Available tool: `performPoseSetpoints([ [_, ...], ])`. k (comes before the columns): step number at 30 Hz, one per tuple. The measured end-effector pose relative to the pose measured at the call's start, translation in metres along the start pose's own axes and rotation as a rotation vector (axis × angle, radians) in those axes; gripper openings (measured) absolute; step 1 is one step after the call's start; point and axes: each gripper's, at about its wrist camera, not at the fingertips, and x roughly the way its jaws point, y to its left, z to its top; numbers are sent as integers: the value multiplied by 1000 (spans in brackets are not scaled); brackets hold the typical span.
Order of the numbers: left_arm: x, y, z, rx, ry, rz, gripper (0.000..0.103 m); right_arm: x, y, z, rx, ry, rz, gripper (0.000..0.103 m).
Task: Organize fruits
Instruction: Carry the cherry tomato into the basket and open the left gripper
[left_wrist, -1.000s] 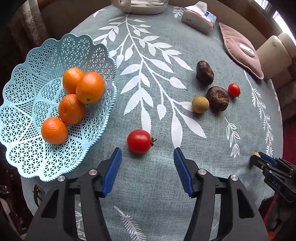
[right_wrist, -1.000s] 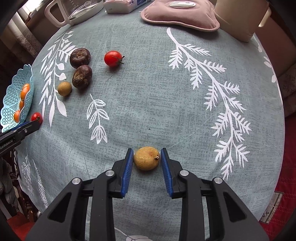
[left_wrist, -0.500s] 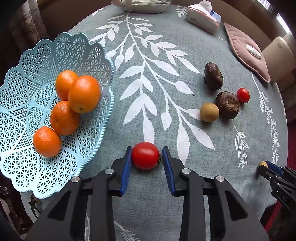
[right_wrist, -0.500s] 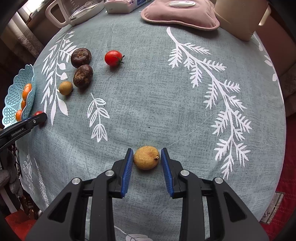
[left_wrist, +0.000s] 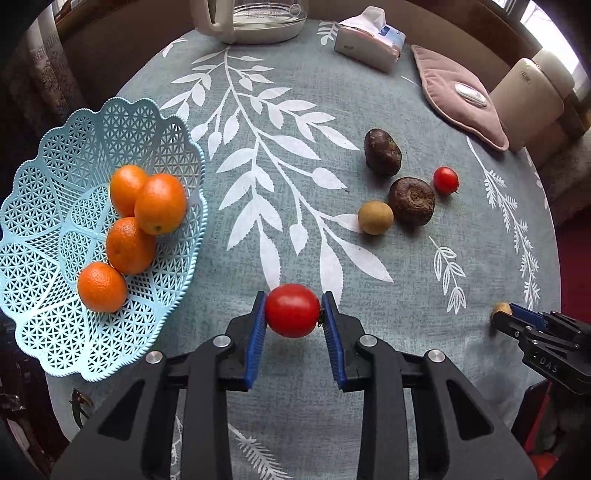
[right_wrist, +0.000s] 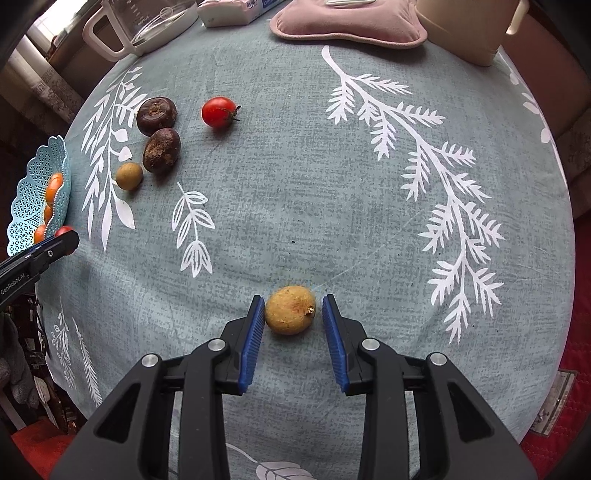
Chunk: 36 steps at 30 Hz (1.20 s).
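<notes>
Firmly pinched tomato (left_wrist: 292, 310) (left fingers (left_wrist: 256, 334))

Glossy tomato (left_wrist: 292, 310) — matt woven tablecloth (left_wrist: 369, 332)

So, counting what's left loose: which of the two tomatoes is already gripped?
The larger tomato, clamped in the left gripper beside the basket. The smaller tomato lies free by the brown fruits.

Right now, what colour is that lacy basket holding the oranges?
Pale blue; the basket shows best in the left wrist view.
</notes>
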Motion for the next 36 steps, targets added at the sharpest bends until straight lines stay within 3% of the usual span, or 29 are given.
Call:
performPoseSetpoints([
  [16,-46,35,-7,-37,-79,-4,30,-10,16,-9,52,-38,-1,30],
  [26,-66,87,-7,-99,-117,28,30,-35,33,-9,78,-97,20,30],
  [36,-75,135,-7,-134,-135,50,30,-43,75,-6,59,-132,42,30],
])
